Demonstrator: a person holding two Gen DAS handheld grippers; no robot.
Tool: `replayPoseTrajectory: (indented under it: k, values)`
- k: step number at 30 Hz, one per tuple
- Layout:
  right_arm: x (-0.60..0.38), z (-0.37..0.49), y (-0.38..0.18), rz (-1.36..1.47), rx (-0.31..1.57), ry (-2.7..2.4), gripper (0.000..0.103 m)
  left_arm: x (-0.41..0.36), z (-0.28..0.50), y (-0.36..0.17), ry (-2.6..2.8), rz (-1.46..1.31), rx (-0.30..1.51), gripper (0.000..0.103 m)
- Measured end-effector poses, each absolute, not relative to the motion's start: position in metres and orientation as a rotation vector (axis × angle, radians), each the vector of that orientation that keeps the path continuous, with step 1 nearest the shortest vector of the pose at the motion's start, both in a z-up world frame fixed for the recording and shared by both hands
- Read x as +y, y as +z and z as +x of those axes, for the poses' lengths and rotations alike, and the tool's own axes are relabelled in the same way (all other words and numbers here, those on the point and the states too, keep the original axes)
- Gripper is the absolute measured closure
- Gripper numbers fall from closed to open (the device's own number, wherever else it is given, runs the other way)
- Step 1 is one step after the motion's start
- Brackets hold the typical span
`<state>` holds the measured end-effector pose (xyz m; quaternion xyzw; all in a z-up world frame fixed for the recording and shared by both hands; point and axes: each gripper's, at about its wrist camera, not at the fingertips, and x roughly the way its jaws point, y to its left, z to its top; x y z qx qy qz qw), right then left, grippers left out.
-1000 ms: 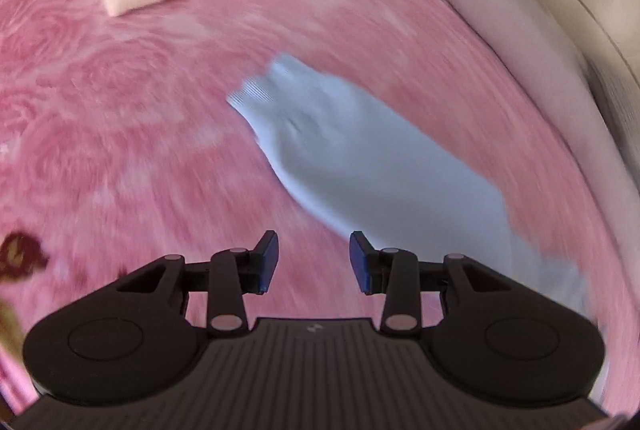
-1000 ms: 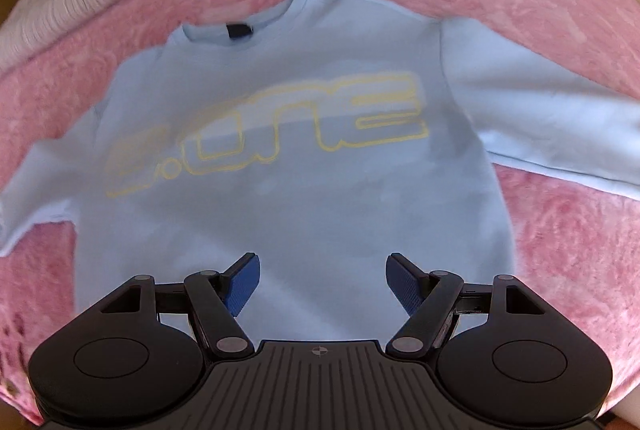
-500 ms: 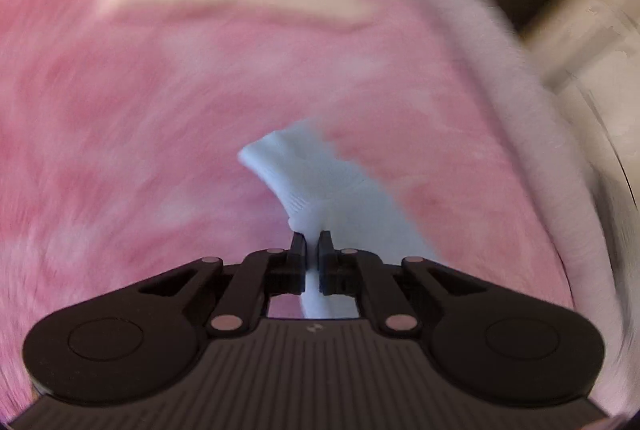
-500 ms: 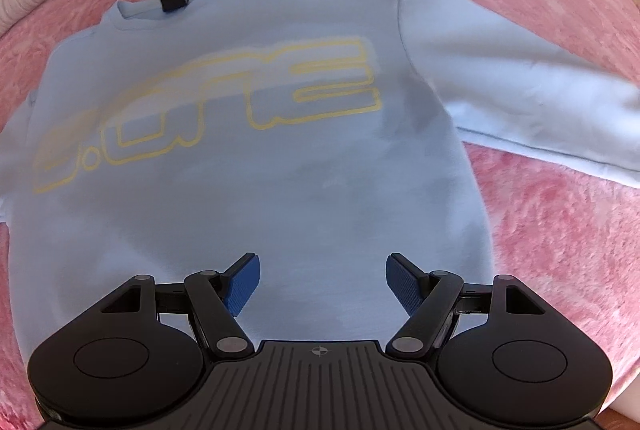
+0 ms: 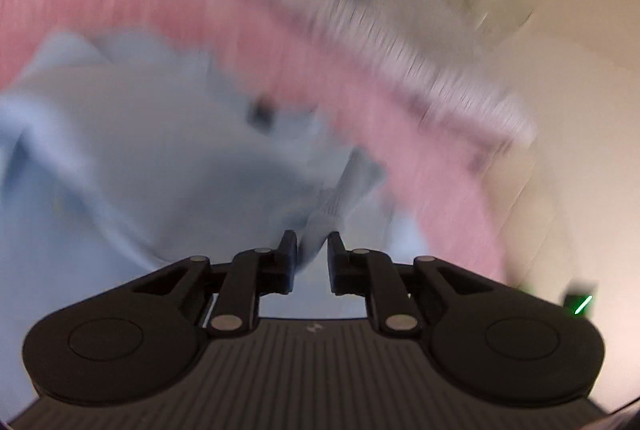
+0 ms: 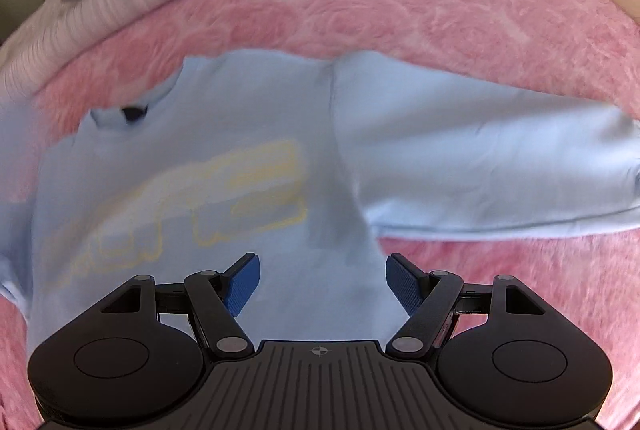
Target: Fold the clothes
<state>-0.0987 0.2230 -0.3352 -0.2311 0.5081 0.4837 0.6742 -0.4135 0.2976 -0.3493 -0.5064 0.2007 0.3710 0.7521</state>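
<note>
Broadly, the pale blue sweatshirt (image 6: 224, 190) lies front-up on the pink blanket (image 6: 440, 10). Its right sleeve (image 6: 480, 166) could stay unfolded under the spread-jawed, empty right gripper (image 6: 322, 284). Smaller, the cuff (image 5: 324, 214) may slip early from the left gripper (image 5: 312, 258): its jaws are opening around it.

Yellow outline lettering (image 6: 188, 210) on light-blue sweatshirt (image 6: 240, 134) chest (too blurred to read).

Both wrist views angled down, close over the same light-blue cotton sweatshirt (image 6: 248, 134) (image 5: 132, 158); left view blurred.
</note>
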Motion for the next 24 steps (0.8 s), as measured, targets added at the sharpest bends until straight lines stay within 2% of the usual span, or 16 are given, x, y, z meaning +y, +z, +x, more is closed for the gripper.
replayPoseTrajectory:
  k: [4,9,13,16,18,19,20,22,24]
  values:
    - [0.225,-0.074,-0.341,-0.396,1.229,1.144,0.029,0.267,-0.422,-0.354,0.924,-1.091,0.534,0.092]
    - [0.231,-0.066,-0.364,-0.166,1.463,1.220,0.029,0.242,-0.480,-0.343,1.118,-1.081,0.633,0.092]
    - [0.240,-0.081,-0.392,-0.134,1.591,1.234,0.031,0.233,-0.512,-0.338,1.271,-1.118,0.633,0.091]
    - [0.251,-0.097,-0.410,-0.178,1.658,1.261,0.050,0.230,-0.515,-0.341,1.312,-1.152,0.624,0.091]
    - [0.260,-0.108,-0.415,-0.251,1.648,1.280,0.057,0.232,-0.512,-0.348,1.328,-1.175,0.626,0.091]
    - [0.265,-0.112,-0.413,-0.289,1.622,1.300,0.073,0.234,-0.511,-0.353,1.331,-1.191,0.629,0.091]
    - [0.270,-0.115,-0.410,-0.326,1.592,1.327,0.096,0.235,-0.509,-0.357,1.332,-1.202,0.636,0.091]
    - [0.278,-0.120,-0.395,-0.379,1.483,1.415,0.098,0.237,-0.505,-0.362,1.330,-1.204,0.655,0.091]
    - [0.284,-0.124,-0.363,-0.403,1.256,1.550,0.098,0.241,-0.501,-0.364,1.324,-1.171,0.684,0.091]
